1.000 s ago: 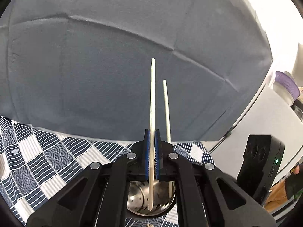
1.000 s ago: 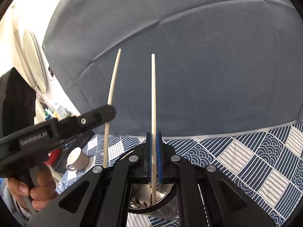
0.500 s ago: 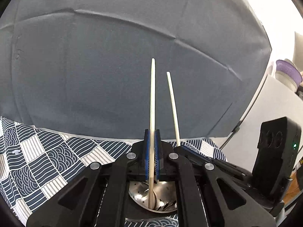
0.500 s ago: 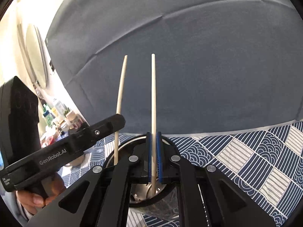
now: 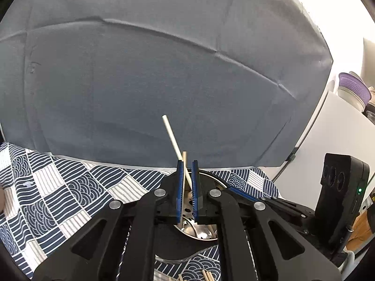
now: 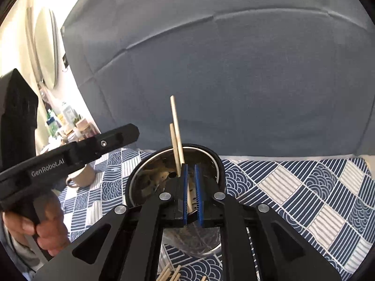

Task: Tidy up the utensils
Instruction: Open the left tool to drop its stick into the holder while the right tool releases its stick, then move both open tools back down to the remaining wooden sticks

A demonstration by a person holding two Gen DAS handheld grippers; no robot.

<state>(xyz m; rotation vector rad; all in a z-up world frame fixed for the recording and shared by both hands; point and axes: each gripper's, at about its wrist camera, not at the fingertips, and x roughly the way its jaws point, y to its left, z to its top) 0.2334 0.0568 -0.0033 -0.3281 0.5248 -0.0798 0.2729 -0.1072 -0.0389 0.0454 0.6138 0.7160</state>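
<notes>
Above the steel holder (image 5: 199, 230), the left gripper (image 5: 187, 185) stands slightly parted, a chopstick (image 5: 172, 138) leaning loose between its blue pads. Over that same holder (image 6: 150, 175), the right gripper (image 6: 191, 187) likewise gapes around tilted chopsticks (image 6: 176, 135); the other tool reads "GenRobot.AI".

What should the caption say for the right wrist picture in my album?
Two chopsticks lean in a steel holder, loose between the right gripper pads.

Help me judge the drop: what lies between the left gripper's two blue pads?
In the left wrist view, a pale chopstick slants between the left gripper's parted pads, reaching down toward the steel holder.
</notes>
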